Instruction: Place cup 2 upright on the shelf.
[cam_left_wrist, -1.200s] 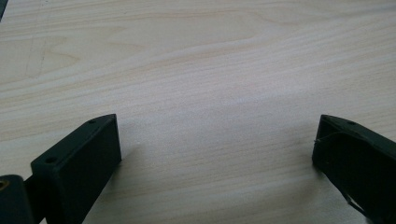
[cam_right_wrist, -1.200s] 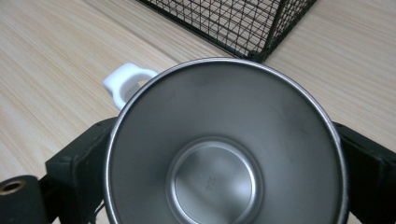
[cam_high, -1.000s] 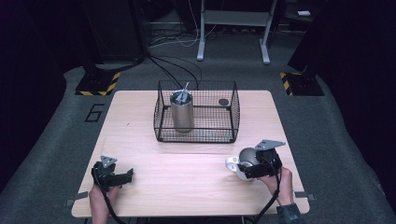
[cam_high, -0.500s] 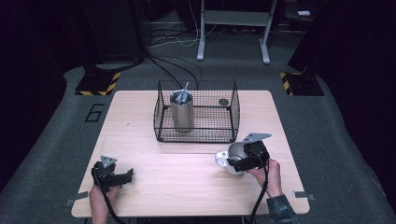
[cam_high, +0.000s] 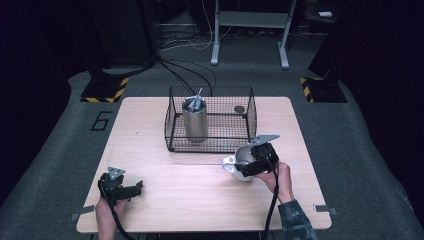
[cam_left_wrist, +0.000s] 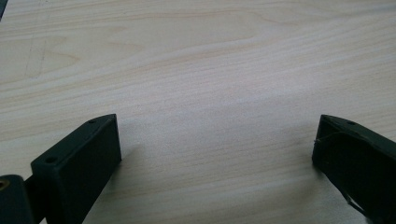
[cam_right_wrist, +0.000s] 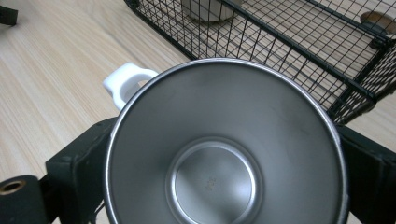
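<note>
Wire basket at far centre of table; canister inside at its left, small disc at its back right. Cup just before basket's right front corner. Left tool near front left edge.

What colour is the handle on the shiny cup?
White: the handle on the steel cup, clearest in the right gripper view.

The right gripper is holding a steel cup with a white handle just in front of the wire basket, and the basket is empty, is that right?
Not quite: the wire basket is not empty. The high view shows a tall steel tumbler standing inside it. The rest holds: the right gripper grips the steel cup with the white handle just in front of it.
</note>
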